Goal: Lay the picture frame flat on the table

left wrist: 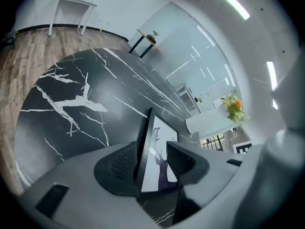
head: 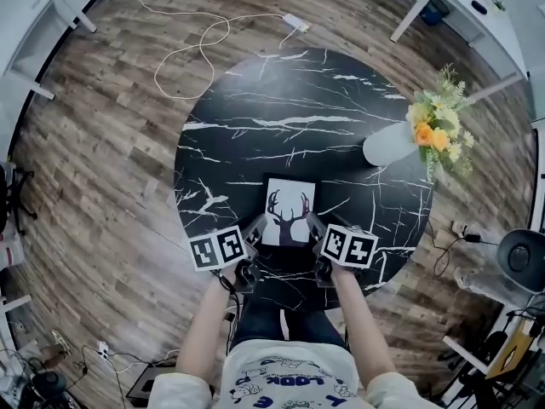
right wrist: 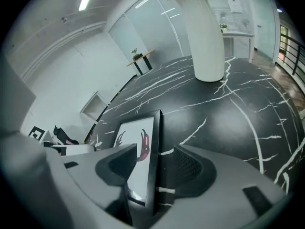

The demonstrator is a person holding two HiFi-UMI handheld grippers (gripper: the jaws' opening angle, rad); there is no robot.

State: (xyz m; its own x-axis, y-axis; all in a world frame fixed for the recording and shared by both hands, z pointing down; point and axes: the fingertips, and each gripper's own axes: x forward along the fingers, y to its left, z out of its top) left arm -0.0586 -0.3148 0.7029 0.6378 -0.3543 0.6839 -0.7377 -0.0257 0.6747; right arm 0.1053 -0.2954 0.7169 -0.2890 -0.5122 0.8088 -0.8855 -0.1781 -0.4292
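Showed the picture frame (head: pixel 288 216) at the lower centre of the head view, on the near part of the black marbled table (head: pixel 281 109), deer print turned up toward the camera; read from that steep angle as flat or very nearly flat, though could not confirm full contact of its back with the tabletop; ran its long axis up and down the picture, away from the person. Placed the left gripper (head: pixel 254 233) at the frame's left side edge and the right gripper (head: pixel 315 227) at its right side edge, level with each other in the picture, neither nearer than the other. Caught both sets of jaws standing wide apart in the gripper views, each straddling one thin black side rail; revealed a clear gap between the printed face and the pad (left wrist: pixel 183 161) over it in the left gripper view, and a similar gap beside the rail at the ribbed pad (right wrist: pixel 190 166) in the right gripper view; looked released rather than clamped on either side. Judged the laying-down near done or done; called, probably, for drawing each gripper sideways off its rail without dragging the frame. Kept the white vase (head: pixel 387 143) well apart at the upper right.
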